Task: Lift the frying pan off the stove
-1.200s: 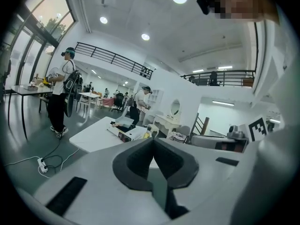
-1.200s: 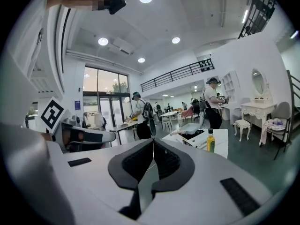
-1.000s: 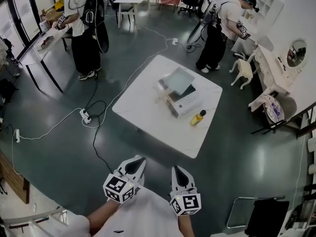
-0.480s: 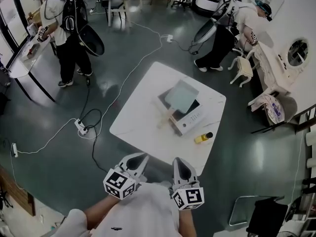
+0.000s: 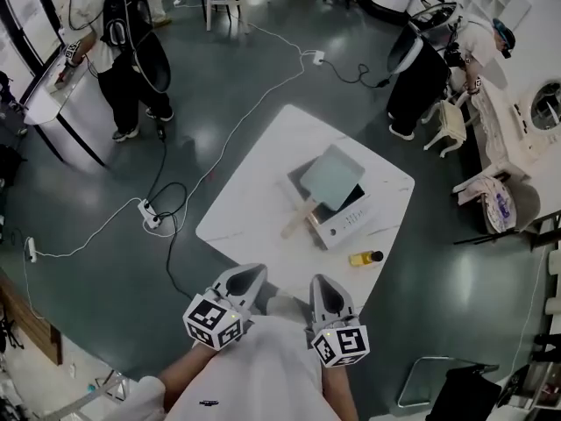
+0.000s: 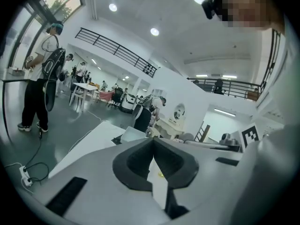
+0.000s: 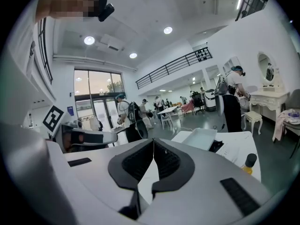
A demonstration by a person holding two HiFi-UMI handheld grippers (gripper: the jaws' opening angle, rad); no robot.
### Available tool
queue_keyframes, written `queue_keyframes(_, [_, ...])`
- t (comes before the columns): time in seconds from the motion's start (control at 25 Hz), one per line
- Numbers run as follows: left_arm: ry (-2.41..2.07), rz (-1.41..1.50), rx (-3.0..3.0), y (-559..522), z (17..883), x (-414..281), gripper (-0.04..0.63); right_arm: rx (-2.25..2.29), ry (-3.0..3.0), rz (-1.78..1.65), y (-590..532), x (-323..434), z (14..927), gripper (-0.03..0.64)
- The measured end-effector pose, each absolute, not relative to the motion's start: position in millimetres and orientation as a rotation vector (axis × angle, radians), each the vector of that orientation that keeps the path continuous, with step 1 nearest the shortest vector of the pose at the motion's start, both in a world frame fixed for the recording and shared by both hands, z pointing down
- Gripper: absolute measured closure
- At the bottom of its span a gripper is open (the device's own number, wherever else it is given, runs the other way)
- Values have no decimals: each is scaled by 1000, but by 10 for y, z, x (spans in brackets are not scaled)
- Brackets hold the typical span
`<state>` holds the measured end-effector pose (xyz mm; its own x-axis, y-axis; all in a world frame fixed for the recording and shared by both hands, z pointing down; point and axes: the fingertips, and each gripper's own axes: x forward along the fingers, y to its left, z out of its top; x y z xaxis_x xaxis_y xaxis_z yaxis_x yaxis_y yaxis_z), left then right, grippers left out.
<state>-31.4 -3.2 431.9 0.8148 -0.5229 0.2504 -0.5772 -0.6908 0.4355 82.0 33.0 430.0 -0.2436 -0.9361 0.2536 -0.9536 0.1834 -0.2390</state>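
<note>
Presently: frying pan (image 5: pixel 331 175), square, rigid, probably hefty, on stove (image 5: pixel 349 222), far right; grasp wooden handle (image 5: pixel 296 219) pointing near-left. Left gripper (image 5: pixel 253 274), right gripper (image 5: pixel 320 281): jaws pressed together, empty.

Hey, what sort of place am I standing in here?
Probably an open workshop or recording hall, not a home: a white table with a stove and frying pan, extension cables across the floor, and other people wearing backpacks.
</note>
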Motion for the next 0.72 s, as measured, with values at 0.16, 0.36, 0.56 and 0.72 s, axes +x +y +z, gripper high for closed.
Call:
queue_keyframes(0.16, [-834, 143, 2474, -132, 4367, -240, 592, 1860, -2424, 561, 175, 860, 4322, 618])
queue_keyframes(0.36, [-832, 151, 2478, -160, 4347, -94, 593, 1829, -2456, 559, 56, 872, 4318, 618])
queue_keyframes(0.56, [-833, 177, 2487, -166, 4381, -1, 592, 1868, -2421, 634, 46, 930, 4447, 617])
queue_keyframes(0.72, [-826, 195, 2468, -207, 4451, 35, 592, 1889, -2432, 712, 24, 976, 4467, 617])
